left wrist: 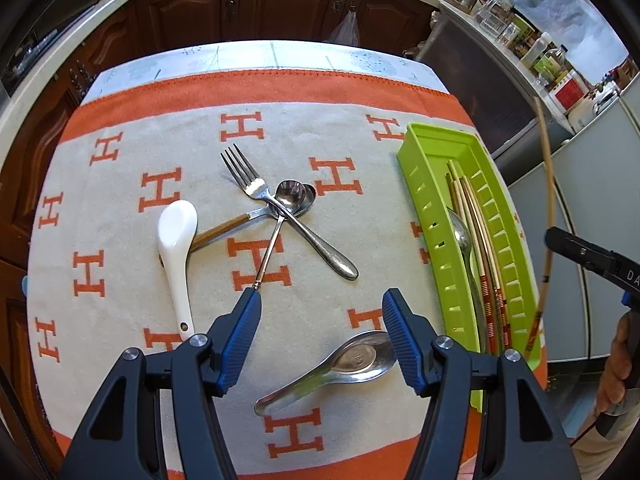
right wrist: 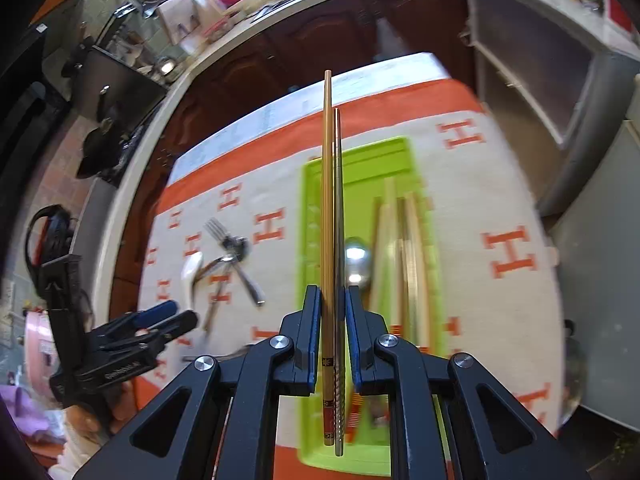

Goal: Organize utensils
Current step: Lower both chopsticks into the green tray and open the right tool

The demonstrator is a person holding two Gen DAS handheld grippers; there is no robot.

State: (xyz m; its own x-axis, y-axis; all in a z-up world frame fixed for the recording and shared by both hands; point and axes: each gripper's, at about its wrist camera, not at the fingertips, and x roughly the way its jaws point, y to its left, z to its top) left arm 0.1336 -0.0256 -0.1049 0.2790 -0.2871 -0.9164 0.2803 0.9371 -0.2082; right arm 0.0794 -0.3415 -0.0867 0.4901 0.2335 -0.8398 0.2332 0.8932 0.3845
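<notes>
My left gripper [left wrist: 320,300] is open and empty above the cloth, just over a steel soup spoon [left wrist: 340,364]. Ahead lie a white ceramic spoon [left wrist: 176,248], a fork [left wrist: 280,208], a small spoon [left wrist: 276,224] and a wooden-handled spoon [left wrist: 256,216], crossed in a pile. A green tray [left wrist: 424,200] at the right holds chopsticks [left wrist: 480,240] and a spoon [left wrist: 462,236]. My right gripper [right wrist: 333,300] is shut on two chopsticks [right wrist: 328,200], one bamboo and one metal, held above the green tray [right wrist: 360,168].
The table carries an orange and beige cloth with H marks [left wrist: 160,192]. Dark wooden cabinets [left wrist: 256,12] stand behind it. A steel counter with bottles [left wrist: 552,64] is at the right. The left gripper shows in the right wrist view [right wrist: 160,320].
</notes>
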